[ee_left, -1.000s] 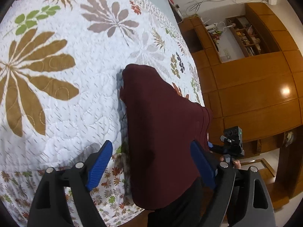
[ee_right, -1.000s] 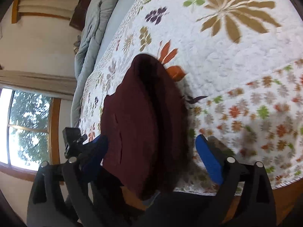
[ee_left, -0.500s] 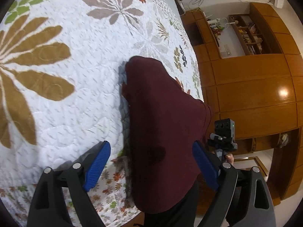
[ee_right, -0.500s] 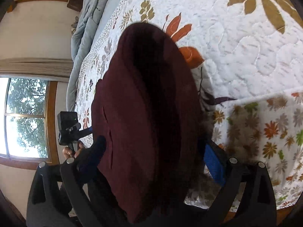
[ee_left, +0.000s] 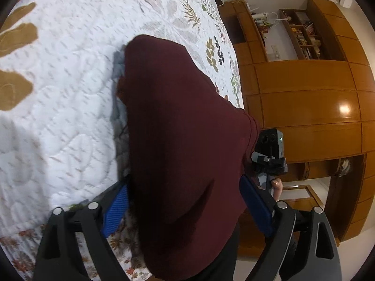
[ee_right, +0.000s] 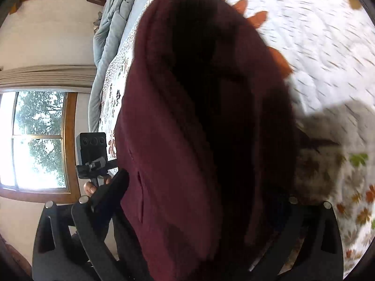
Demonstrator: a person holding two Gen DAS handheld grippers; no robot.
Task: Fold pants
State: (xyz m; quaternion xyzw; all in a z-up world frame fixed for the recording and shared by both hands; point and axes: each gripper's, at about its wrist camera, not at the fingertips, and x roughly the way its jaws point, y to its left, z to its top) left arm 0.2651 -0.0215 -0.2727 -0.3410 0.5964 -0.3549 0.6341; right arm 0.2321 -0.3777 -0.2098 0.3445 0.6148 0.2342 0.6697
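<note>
Dark maroon pants [ee_left: 178,126] lie folded lengthwise on the floral quilt [ee_left: 58,89], with their near end hanging over the bed edge. My left gripper [ee_left: 187,208] is open, its blue pads on either side of the pants' near part. In the right wrist view the pants [ee_right: 199,121] fill most of the frame. My right gripper [ee_right: 206,199] is open and straddles the near part of the pants; its right finger is mostly hidden behind the cloth. Each view shows the other gripper beside the pants.
The quilt [ee_right: 328,46] covers the bed. A wooden wardrobe wall [ee_left: 304,107] and shelves stand beyond the bed's right side. A window [ee_right: 35,140] and a grey blanket [ee_right: 112,23] show in the right wrist view.
Both grippers have moved forward over the pants, which now look much larger in both views. Both stay open.
</note>
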